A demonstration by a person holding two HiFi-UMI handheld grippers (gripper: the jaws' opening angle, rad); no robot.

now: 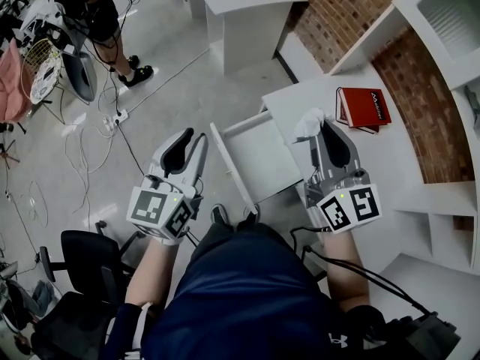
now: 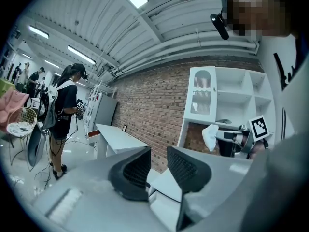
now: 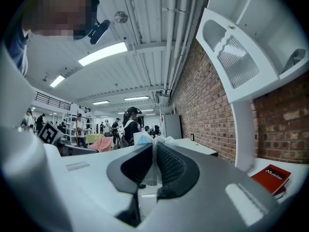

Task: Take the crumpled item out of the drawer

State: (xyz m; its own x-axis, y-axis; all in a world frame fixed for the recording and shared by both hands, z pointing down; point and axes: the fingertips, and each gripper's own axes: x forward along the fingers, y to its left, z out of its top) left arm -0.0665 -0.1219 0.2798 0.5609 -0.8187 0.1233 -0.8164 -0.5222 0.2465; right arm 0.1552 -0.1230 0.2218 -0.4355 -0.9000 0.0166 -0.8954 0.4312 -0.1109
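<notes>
Where backed by brick wall [image 1: 337, 6]: white bench [image 1: 397, 163], drawer [image 1: 262, 156] open; right tool [image 3: 153, 166] pinched on crumpled item [image 1: 307, 122]; left tool [image 1: 196, 139], 9 o'clock, parted, empty.

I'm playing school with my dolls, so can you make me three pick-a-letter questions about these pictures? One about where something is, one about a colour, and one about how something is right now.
1. Where does the book lie?
A in a sink
B on the white desk
C on a bed

2. What colour is the book?
A red
B green
C yellow

3. How is the right gripper?
A wide open and empty
B shut on the crumpled white item
C holding a spoon

Answers:
1 B, it rests on the desk top near the brick wall.
2 A, its cover is plainly red.
3 B, the right gripper view shows the pads pinching the item.
</notes>
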